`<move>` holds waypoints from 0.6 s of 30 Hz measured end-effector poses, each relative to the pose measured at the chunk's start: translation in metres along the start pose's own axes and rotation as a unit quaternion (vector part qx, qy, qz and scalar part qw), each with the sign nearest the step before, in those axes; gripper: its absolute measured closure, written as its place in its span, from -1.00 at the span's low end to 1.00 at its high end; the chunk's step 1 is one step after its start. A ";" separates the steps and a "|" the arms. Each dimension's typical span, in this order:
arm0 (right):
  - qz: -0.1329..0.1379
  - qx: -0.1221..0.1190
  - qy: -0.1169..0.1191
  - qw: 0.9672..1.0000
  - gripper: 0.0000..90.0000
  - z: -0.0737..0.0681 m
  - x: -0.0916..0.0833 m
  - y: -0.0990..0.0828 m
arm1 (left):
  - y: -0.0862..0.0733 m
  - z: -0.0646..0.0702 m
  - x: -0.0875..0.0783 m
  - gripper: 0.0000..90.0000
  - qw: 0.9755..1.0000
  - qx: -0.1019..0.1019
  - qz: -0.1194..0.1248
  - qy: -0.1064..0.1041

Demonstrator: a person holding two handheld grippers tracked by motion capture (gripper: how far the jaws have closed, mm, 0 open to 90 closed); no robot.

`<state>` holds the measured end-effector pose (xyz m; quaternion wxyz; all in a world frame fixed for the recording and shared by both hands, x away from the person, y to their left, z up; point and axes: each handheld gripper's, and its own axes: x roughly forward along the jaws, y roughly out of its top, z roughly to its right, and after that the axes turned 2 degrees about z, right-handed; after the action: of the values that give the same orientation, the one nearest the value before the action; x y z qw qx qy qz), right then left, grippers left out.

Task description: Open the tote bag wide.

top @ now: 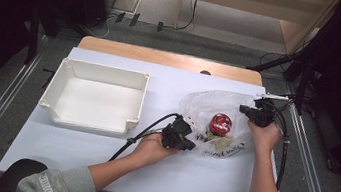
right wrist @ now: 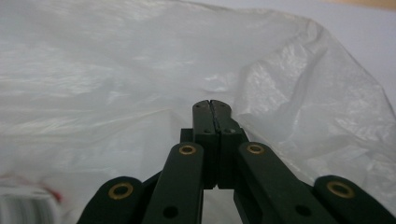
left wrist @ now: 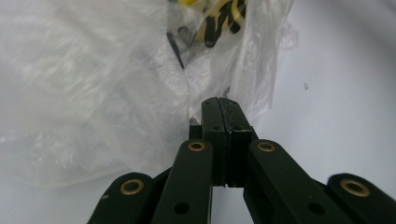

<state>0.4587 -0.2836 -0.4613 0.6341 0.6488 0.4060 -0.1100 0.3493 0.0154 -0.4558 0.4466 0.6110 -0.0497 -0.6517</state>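
nearest, the person's forearms come in from the near edge of the white table [top: 98, 166]. left tool [top: 191, 144] lies low at the near-left rim of the plastic bag [top: 207, 104]; in the left gripper view its jaws stand together, a fold of film seemingly pinched at the tips, though the pinch itself is hard to confirm. right tool [top: 245, 109] sits at the bag's right side, a little farther off; the right gripper view has its jaws together too, the film bunched right at the tips, likely nipped.

bag lies right of centre on the table, flattened and crinkled, translucent. inside it: a red round tin [top: 220, 124] and some pale printed packets [top: 220, 143] on the near side, black and yellow print showing through in the left gripper view.

handling, as judged: film is thin, limp, slippery, will stretch or tear if yanked; the contents give it what weight it has and will slide about. best hold is a gathered rim fold, not a single taut layer.

farther left, a white tray [top: 52, 94], well apart from the bag.
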 end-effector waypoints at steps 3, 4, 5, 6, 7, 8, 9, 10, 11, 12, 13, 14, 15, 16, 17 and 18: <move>0.006 -0.015 0.007 1.000 1.00 -0.006 -0.009 0.003 | 0.008 0.002 -0.007 1.00 1.000 -0.002 0.012 -0.006; 0.012 -0.023 0.011 1.000 1.00 -0.010 -0.015 0.004 | 0.011 0.001 -0.010 1.00 1.000 -0.001 0.014 -0.011; 0.014 -0.030 0.015 0.999 1.00 -0.014 -0.020 0.006 | 0.014 0.002 -0.013 1.00 1.000 -0.005 0.020 -0.014; 0.019 -0.033 0.020 0.999 1.00 -0.018 -0.025 0.007 | 0.018 0.002 -0.017 1.00 1.000 0.000 0.021 -0.013; 0.023 -0.039 0.025 0.999 1.00 -0.021 -0.031 0.008 | 0.021 0.003 -0.020 1.00 1.000 0.002 0.026 -0.014; 0.025 -0.042 0.030 0.998 1.00 -0.025 -0.036 0.009 | 0.026 0.003 -0.023 1.00 1.000 0.005 0.026 -0.011; 0.026 -0.047 0.038 0.998 1.00 -0.028 -0.040 0.009 | 0.030 0.002 -0.026 1.00 0.999 0.004 0.031 -0.011; 0.029 -0.052 0.041 0.997 1.00 -0.032 -0.044 0.009 | 0.034 0.001 -0.030 1.00 0.999 0.003 0.037 -0.012; 0.033 -0.056 0.044 0.997 1.00 -0.035 -0.048 0.008 | 0.039 0.000 -0.033 1.00 0.999 0.003 0.041 -0.009; 0.036 -0.058 0.045 0.997 1.00 -0.038 -0.052 0.008 | 0.044 -0.001 -0.035 1.00 0.999 0.002 0.045 -0.007; 0.042 -0.055 0.046 0.997 1.00 -0.040 -0.055 0.006 | 0.048 -0.004 -0.038 1.00 0.999 0.001 0.050 -0.005; 0.043 -0.055 0.051 0.996 1.00 -0.041 -0.058 0.004 | 0.054 -0.007 -0.039 1.00 0.999 0.000 0.052 0.001; 0.041 -0.056 0.052 0.996 1.00 -0.042 -0.060 0.001 | 0.057 -0.009 -0.040 1.00 0.999 0.000 0.052 0.004; 0.039 -0.056 0.051 0.996 1.00 -0.044 -0.061 -0.002 | 0.061 -0.013 -0.040 1.00 0.998 -0.006 0.055 0.005; 0.032 -0.060 0.051 0.996 1.00 -0.044 -0.061 -0.005 | 0.064 -0.017 -0.040 1.00 0.998 -0.008 0.056 0.009; 0.029 -0.061 0.049 0.997 1.00 -0.045 -0.062 -0.009 | 0.067 -0.020 -0.039 1.00 0.998 -0.008 0.057 0.015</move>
<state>0.3965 -0.2676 -0.4195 0.6549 0.6249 0.4236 -0.0352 0.3955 0.0099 -0.3909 0.4883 0.6132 -0.0726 -0.6167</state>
